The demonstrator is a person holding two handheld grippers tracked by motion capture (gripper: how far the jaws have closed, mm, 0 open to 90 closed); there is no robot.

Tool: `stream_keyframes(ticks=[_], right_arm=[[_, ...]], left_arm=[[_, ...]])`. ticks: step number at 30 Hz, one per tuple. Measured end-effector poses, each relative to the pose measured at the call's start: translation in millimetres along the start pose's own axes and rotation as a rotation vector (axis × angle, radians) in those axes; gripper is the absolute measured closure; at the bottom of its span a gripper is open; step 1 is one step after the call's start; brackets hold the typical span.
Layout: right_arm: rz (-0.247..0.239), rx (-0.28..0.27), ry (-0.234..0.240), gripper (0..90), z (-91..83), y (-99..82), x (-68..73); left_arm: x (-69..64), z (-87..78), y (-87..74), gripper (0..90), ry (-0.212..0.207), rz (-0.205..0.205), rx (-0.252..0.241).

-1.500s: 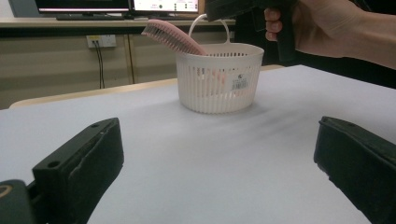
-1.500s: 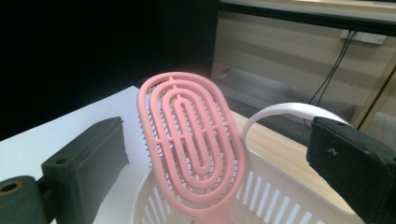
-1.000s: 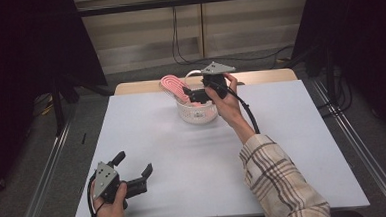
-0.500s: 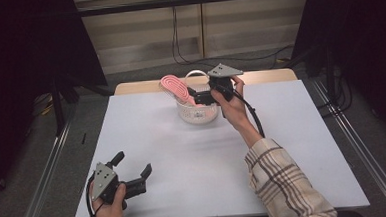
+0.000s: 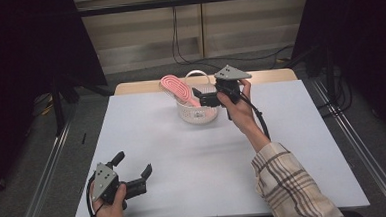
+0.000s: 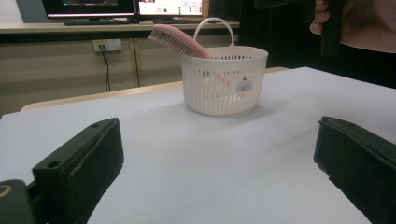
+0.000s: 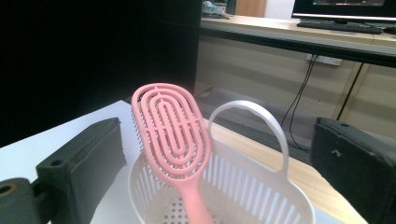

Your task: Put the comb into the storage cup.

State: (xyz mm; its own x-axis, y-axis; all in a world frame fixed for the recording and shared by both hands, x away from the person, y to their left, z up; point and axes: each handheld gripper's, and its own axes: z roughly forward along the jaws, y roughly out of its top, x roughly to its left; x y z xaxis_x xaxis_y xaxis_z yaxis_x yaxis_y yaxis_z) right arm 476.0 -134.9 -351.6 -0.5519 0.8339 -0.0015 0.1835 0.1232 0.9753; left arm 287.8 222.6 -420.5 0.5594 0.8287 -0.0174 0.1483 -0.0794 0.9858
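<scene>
Open table [image 5: 263, 150] all round — only basket [image 5: 197, 112] with hairbrush [image 5: 176, 89] standing far-centre.

The pink hairbrush [image 7: 172, 135] looks like smooth, slightly glossy moulded plastic, the white slatted basket [image 6: 224, 84] a satiny plastic with a paper label, the table [image 5: 193, 158] top a matt, paper-like white sheet over a pale wooden edge at the far side, and the sleeve [image 5: 290, 183] soft checked cloth.

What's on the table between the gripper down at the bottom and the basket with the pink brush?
Nothing. In the high view and the left gripper view, bare white table runs from the open left gripper up to the basket holding the pink brush.
</scene>
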Motion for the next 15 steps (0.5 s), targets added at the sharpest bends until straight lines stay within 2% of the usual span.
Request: stream_keyframes(ticks=[8,15], right_arm=[[0.012,-0.011,-0.007,1.1,-13.6,-4.7,-2.0],[0.002,-0.015,-0.04,0.4,-26.4,-8.0,-4.5]], left_arm=[[0.1,0.0,0.3,1.6,-0.002,0.002,0.0],[0.0,-0.1,0.5,1.6,-0.004,0.004,-0.002]])
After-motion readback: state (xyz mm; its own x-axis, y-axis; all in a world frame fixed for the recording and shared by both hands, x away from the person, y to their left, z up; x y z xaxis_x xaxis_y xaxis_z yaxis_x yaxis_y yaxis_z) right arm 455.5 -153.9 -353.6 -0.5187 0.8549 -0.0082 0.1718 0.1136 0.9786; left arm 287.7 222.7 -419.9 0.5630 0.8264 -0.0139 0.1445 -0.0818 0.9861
